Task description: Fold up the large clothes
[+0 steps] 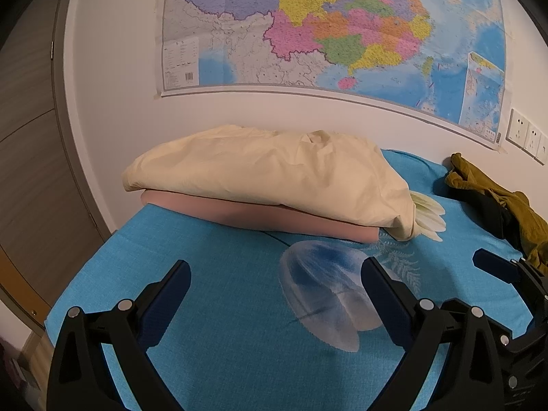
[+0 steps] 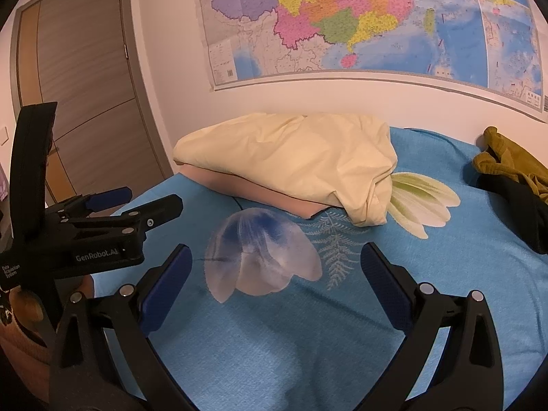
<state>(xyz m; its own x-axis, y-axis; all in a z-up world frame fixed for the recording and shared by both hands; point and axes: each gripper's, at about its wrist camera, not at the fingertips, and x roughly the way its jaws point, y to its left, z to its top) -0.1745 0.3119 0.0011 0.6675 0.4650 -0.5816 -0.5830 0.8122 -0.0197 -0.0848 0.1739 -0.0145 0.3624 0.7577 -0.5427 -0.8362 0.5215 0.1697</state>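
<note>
A crumpled olive-green garment [image 1: 479, 185] [image 2: 507, 161] with a black part [image 2: 513, 205] lies at the far right of the bed, near the wall. My left gripper [image 1: 275, 274] hovers open over the blue sheet with nothing between its fingers, well left of the garment. My right gripper [image 2: 275, 257] is also open and holds nothing, over the flower print. In the right wrist view the left gripper [image 2: 154, 197] shows at the left edge. One blue pad [image 1: 493, 263] of the right gripper shows at the right edge of the left wrist view.
A cream folded cloth [image 1: 267, 171] [image 2: 291, 157] rests on a pink folded one [image 1: 239, 214] by the wall. The bed [image 1: 222, 325] has a blue flower-print sheet. A wall map [image 1: 325, 27], sockets [image 1: 524, 133] and a brown door [image 2: 78, 78] surround it.
</note>
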